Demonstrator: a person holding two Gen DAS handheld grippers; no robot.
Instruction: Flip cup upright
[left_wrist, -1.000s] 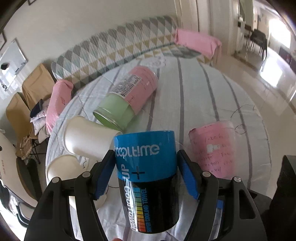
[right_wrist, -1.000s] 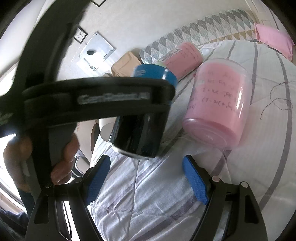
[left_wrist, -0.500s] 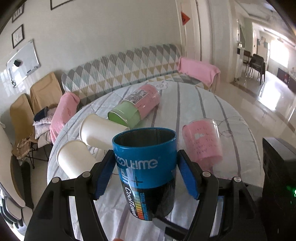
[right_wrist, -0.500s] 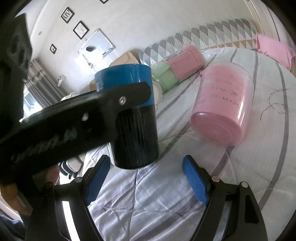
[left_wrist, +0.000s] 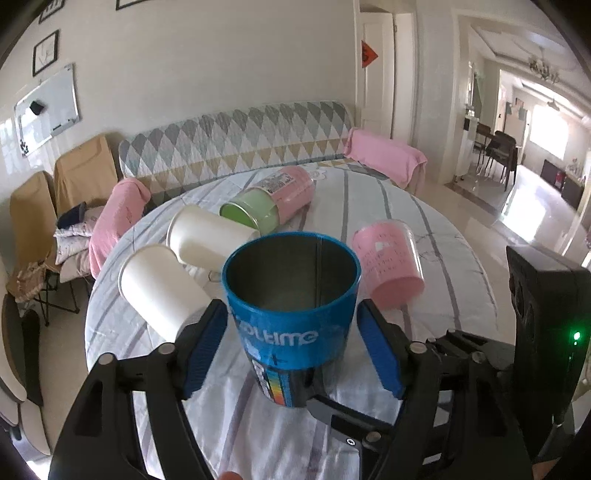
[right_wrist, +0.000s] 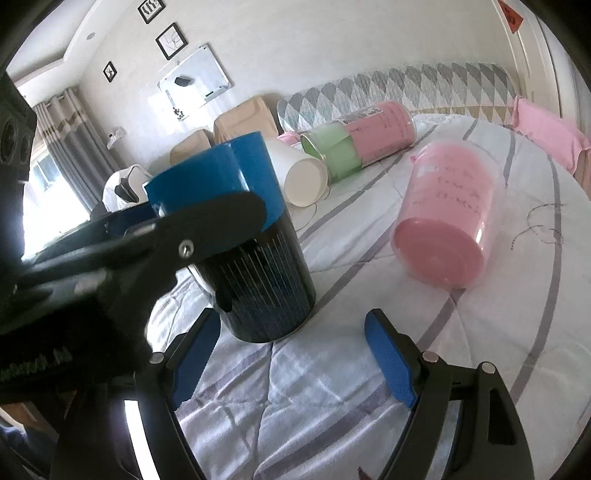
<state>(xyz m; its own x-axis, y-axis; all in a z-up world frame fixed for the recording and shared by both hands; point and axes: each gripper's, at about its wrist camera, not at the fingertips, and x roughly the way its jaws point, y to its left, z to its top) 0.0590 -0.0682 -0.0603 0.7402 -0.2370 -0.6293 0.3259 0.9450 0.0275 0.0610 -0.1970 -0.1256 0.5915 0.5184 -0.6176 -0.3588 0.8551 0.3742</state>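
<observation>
A blue and black tin cup (left_wrist: 291, 325) stands upright on the quilted table, mouth up, base on the cloth. My left gripper (left_wrist: 291, 350) straddles it, blue pads a little apart from its sides, jaws open. In the right wrist view the same cup (right_wrist: 251, 266) stands just beyond my right gripper (right_wrist: 291, 365), which is open and empty; the left gripper's black finger (right_wrist: 192, 236) crosses in front of the cup.
On their sides on the table lie a pink plastic cup (left_wrist: 388, 266), two white paper cups (left_wrist: 159, 288) (left_wrist: 207, 236) and a pink-and-green canister (left_wrist: 273, 199). A sofa (left_wrist: 236, 140) stands behind the table; chairs stand at the left.
The blue cup was tilted in the air in the left gripper; it has been turned mouth-up and set on the cloth. The left pads now stand slightly off its sides.
</observation>
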